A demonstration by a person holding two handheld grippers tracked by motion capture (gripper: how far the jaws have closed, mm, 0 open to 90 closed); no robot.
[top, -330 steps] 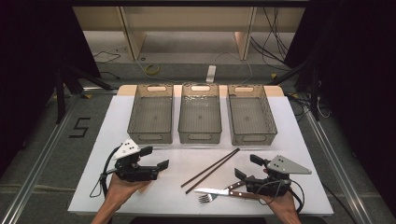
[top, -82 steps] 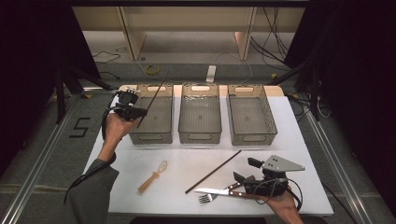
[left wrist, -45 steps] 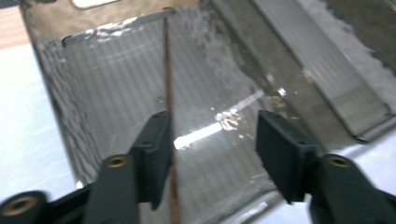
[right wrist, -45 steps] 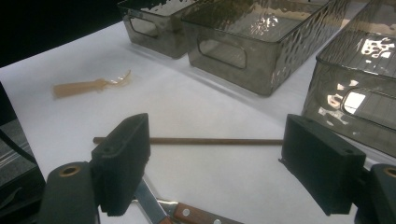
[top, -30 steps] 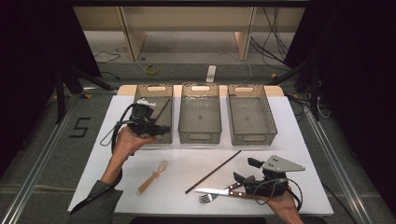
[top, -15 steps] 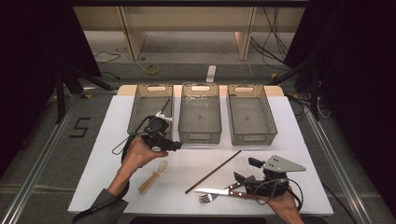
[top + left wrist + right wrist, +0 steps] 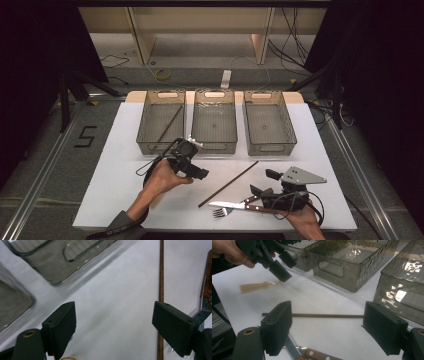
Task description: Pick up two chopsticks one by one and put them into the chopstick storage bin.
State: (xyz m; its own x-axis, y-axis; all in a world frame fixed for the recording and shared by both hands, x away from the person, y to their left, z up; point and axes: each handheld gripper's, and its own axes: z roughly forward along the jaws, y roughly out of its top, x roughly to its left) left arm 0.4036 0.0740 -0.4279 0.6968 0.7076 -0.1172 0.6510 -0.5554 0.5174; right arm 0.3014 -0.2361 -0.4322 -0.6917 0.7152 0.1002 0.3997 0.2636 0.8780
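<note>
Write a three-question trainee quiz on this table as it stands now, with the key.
1. True or false: the left bin holds a chopstick.
2. Where does the loose chopstick lie? A: on the white table in front of the bins; B: in the middle bin; C: in the right bin.
3. Fill in: the jaws of the right gripper stand ____.
Key: 1 true; 2 A; 3 open.

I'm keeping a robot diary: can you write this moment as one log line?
left gripper: jaws open, empty, above table | chopstick: in left bin | chopstick on table | right gripper: open, by knife
</note>
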